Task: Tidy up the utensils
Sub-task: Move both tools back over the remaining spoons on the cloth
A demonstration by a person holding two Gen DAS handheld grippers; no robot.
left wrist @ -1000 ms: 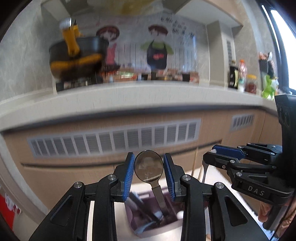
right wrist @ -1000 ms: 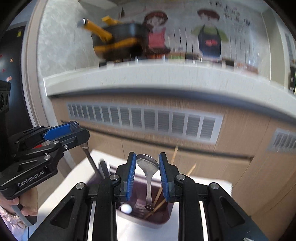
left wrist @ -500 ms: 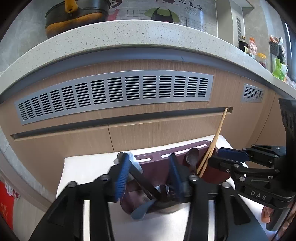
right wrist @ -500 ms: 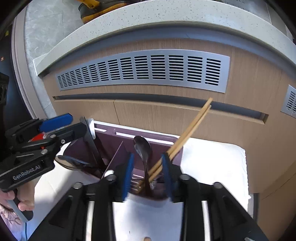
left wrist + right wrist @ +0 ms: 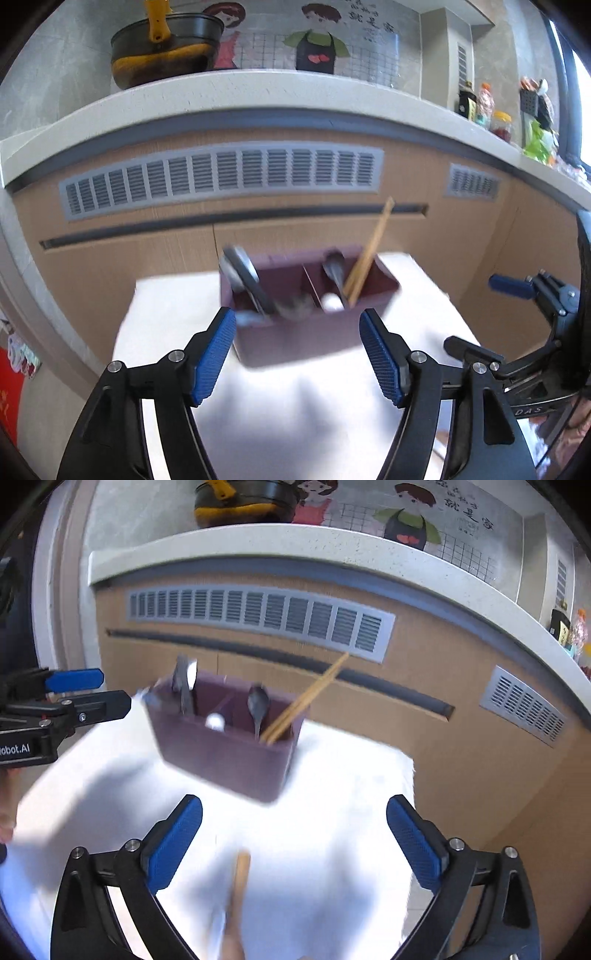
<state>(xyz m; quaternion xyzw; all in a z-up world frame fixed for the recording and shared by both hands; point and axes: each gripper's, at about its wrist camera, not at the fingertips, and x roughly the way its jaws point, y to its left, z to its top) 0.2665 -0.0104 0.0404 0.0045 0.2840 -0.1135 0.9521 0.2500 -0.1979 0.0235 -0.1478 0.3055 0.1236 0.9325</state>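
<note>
Dark purple plastic holder [image 5: 314, 332] [image 5: 225, 753] stands on a white cloth [image 5: 177, 317] [image 5: 332, 775] in front of a wooden cabinet front [image 5: 110, 266] with a grey vent grille [image 5: 221, 177] [image 5: 258, 613]. A divider splits the holder into compartments. In the left wrist view, a spoon [image 5: 240, 273] leans out of the left compartment, bowl up and above the rim; a second spoon [image 5: 334, 269] stands bowl up in the right compartment, just beside a pair of wooden chopsticks [image 5: 369, 251] that tilt up and to the right, well past the rim. The right wrist view shows the same layout: spoon [image 5: 258, 705] and chopsticks [image 5: 306, 698] together in the right compartment, a dark handle [image 5: 183, 690] upright in the left one. Both views are motion-blurred around the holder, so small items at the bottom cannot be identified. Left gripper [image 5: 297, 354] [image 5: 88, 690]: blue-padded fingers spread wide apart, nothing between them, positioned just in front of the holder. Right gripper [image 5: 293, 843] [image 5: 480, 317]: fingers likewise wide apart and holding nothing. A blurred wooden stick [image 5: 238, 882] lies on the cloth between the right gripper's fingers, not touching either. A black and yellow pot [image 5: 166, 55] [image 5: 240, 498] sits on the counter above.
</note>
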